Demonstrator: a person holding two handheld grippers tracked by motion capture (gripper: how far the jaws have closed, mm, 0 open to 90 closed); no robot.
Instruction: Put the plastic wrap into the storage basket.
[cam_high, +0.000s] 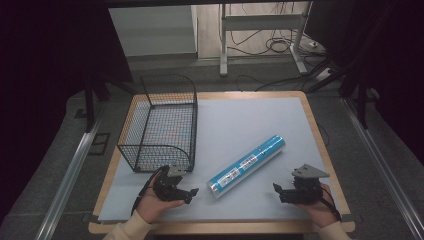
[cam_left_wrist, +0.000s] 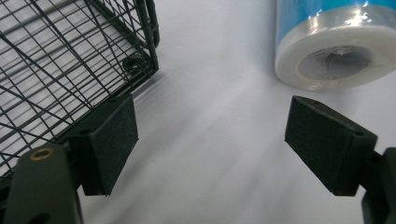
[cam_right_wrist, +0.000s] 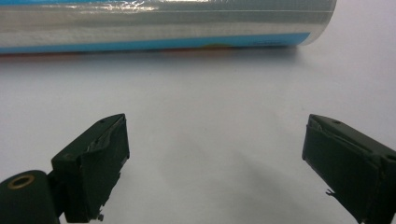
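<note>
The tabletop (cam_high: 260, 120) carries a pale grey mat bordered by a wooden edge. All positions below are referenced to the roll of cling film.

1. Wire basket (cam_high: 162, 122): black mesh, upright, open at the top. It stands on the tabletop well to the left of the roll and farther from the person. In the left gripper view its near corner (cam_left_wrist: 140, 60) appears left of the roll's end.

2. Roll of cling film (cam_high: 247, 166): blue-labelled cylinder lying flat on its side on the mat, set diagonally. Its near end points toward the person's left; its far end points away to the right. It touches neither the basket nor either tool. The left gripper view shows its hollow core end (cam_left_wrist: 334, 60); the right gripper view shows its long side (cam_right_wrist: 163, 23).

3. Left tool (cam_high: 192, 192): held in the left hand (cam_high: 152, 205), just left of the roll's near end. Its pads stand apart with bare mat between them, clamping nothing.

4. Right tool (cam_high: 277, 190): held in the right hand (cam_high: 320, 207), to the right of the roll and near its midsection. Its pads stand wide apart over bare mat, clamping nothing.
</note>
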